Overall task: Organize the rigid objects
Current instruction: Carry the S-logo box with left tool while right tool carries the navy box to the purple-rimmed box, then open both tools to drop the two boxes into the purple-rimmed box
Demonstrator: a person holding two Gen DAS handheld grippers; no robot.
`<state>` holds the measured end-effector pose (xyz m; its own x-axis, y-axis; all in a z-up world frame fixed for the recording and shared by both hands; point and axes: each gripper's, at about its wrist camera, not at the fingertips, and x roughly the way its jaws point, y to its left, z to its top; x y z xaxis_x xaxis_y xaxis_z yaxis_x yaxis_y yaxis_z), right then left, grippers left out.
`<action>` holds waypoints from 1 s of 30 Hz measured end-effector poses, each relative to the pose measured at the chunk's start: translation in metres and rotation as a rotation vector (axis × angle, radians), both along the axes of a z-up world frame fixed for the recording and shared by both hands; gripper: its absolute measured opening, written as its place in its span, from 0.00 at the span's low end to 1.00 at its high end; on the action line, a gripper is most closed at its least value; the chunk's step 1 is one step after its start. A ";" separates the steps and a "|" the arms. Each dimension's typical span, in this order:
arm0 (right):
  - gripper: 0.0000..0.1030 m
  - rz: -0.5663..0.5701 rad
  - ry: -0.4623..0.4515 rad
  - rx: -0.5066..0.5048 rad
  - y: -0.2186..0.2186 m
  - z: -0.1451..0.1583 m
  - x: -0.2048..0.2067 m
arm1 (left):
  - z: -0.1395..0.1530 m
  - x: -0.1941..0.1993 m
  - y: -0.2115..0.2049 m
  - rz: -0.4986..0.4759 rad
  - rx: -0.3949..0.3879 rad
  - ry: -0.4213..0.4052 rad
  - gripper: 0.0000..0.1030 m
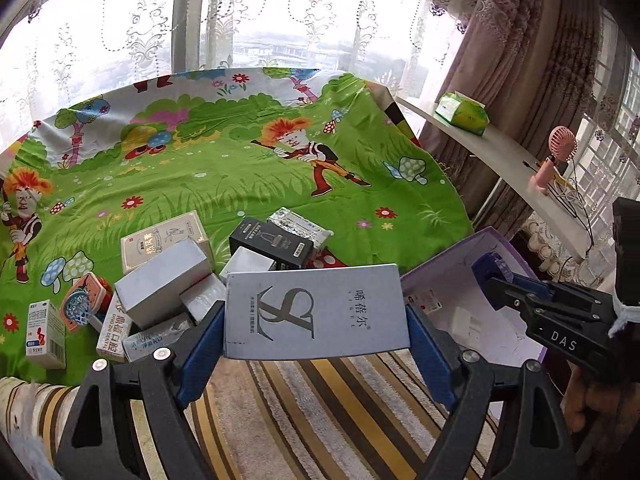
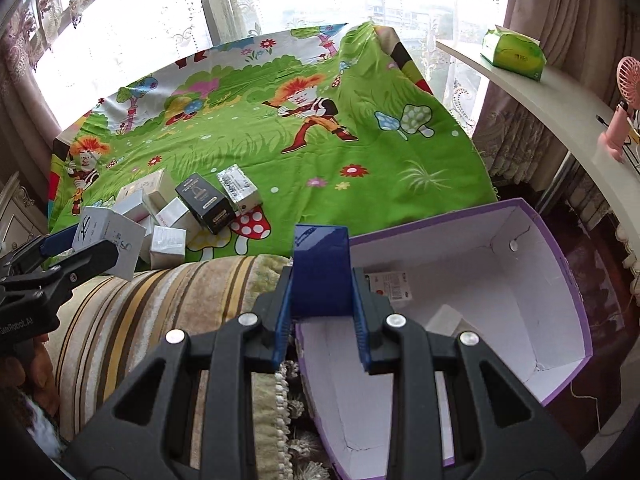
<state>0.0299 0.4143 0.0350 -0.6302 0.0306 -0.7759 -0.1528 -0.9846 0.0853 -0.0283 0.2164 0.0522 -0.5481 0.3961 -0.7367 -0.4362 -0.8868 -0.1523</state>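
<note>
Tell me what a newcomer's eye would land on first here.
The loud green cartoon cloth covering the table, with a heap of small boxes at its near edge. Then the left gripper clamping a grey box, and the right gripper holding a blue box over the purple carton.

Matt grey cardboard box [image 1: 316,312]; glossy blue box [image 2: 320,268]; smooth printed green cloth [image 1: 240,168]; purple paperboard bin [image 2: 560,280], matt white inside.

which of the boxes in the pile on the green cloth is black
The black box with the white label strip on its end, lying at the pile's far side next to a silvery patterned box. The rest of the pile is white, silver or cream.
</note>
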 end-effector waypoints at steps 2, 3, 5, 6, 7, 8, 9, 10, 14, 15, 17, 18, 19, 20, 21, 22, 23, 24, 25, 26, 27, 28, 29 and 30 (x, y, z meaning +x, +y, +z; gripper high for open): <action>0.30 -0.024 -0.006 -0.002 0.013 -0.002 0.009 | -0.001 0.005 0.013 -0.036 -0.009 -0.003 0.84; 0.30 -0.038 -0.010 -0.003 0.019 -0.003 0.013 | -0.001 0.008 0.020 -0.056 -0.017 -0.003 0.84; 0.30 -0.060 -0.015 0.000 0.030 -0.003 0.021 | -0.001 0.014 0.033 -0.098 -0.028 -0.004 0.84; 0.30 -0.071 -0.017 0.000 0.035 -0.004 0.024 | -0.001 0.017 0.039 -0.118 -0.029 -0.006 0.84; 0.30 -0.082 -0.017 -0.001 0.040 -0.004 0.028 | -0.002 0.020 0.045 -0.139 -0.029 -0.010 0.84; 0.30 -0.091 -0.019 0.000 0.044 -0.004 0.031 | -0.002 0.023 0.051 -0.159 -0.029 -0.013 0.84; 0.30 -0.099 -0.021 0.000 0.048 -0.004 0.035 | -0.002 0.025 0.057 -0.180 -0.030 -0.015 0.84; 0.30 -0.105 -0.022 -0.001 0.051 -0.004 0.038 | -0.003 0.029 0.062 -0.200 -0.032 -0.015 0.84; 0.30 -0.120 -0.030 0.003 0.058 -0.005 0.048 | -0.004 0.038 0.083 -0.275 -0.034 -0.019 0.84; 0.30 -0.121 -0.032 -0.001 0.060 -0.006 0.050 | -0.004 0.040 0.087 -0.294 -0.033 -0.022 0.84; 0.30 -0.125 -0.034 -0.009 0.062 -0.006 0.054 | -0.005 0.044 0.095 -0.326 -0.032 -0.027 0.85; 0.31 -0.127 -0.034 -0.011 0.064 -0.005 0.055 | -0.005 0.045 0.097 -0.335 -0.033 -0.029 0.85; 0.35 -0.128 -0.034 -0.012 0.065 -0.005 0.056 | -0.006 0.045 0.098 -0.339 -0.033 -0.032 0.85; 0.45 -0.132 -0.034 -0.008 0.065 -0.004 0.056 | -0.006 0.046 0.098 -0.338 -0.035 -0.032 0.85; 0.52 -0.138 -0.029 0.000 0.066 -0.002 0.057 | -0.006 0.045 0.097 -0.333 -0.033 -0.033 0.86; 0.66 -0.144 -0.018 0.009 0.066 0.000 0.058 | -0.005 0.044 0.095 -0.328 -0.025 -0.036 0.86; 0.75 -0.148 -0.006 0.017 0.065 0.003 0.059 | -0.005 0.043 0.093 -0.324 -0.015 -0.040 0.86; 0.77 -0.149 0.003 0.021 0.065 0.006 0.059 | -0.004 0.042 0.091 -0.319 -0.007 -0.042 0.86; 0.78 -0.146 0.008 0.023 0.064 0.008 0.059 | -0.004 0.040 0.090 -0.316 -0.002 -0.043 0.86; 0.79 -0.143 0.011 0.026 0.064 0.010 0.059 | -0.003 0.040 0.088 -0.313 0.003 -0.043 0.86; 0.79 -0.143 0.015 0.035 0.063 0.012 0.059 | -0.002 0.040 0.086 -0.309 0.005 -0.039 0.86; 0.80 -0.145 0.024 0.048 0.062 0.014 0.059 | 0.000 0.040 0.084 -0.305 0.008 -0.032 0.86; 0.83 -0.149 0.033 0.063 0.061 0.017 0.060 | 0.002 0.040 0.082 -0.304 0.013 -0.023 0.86; 0.85 -0.152 0.044 0.082 0.059 0.020 0.060 | 0.005 0.041 0.079 -0.302 0.018 -0.013 0.86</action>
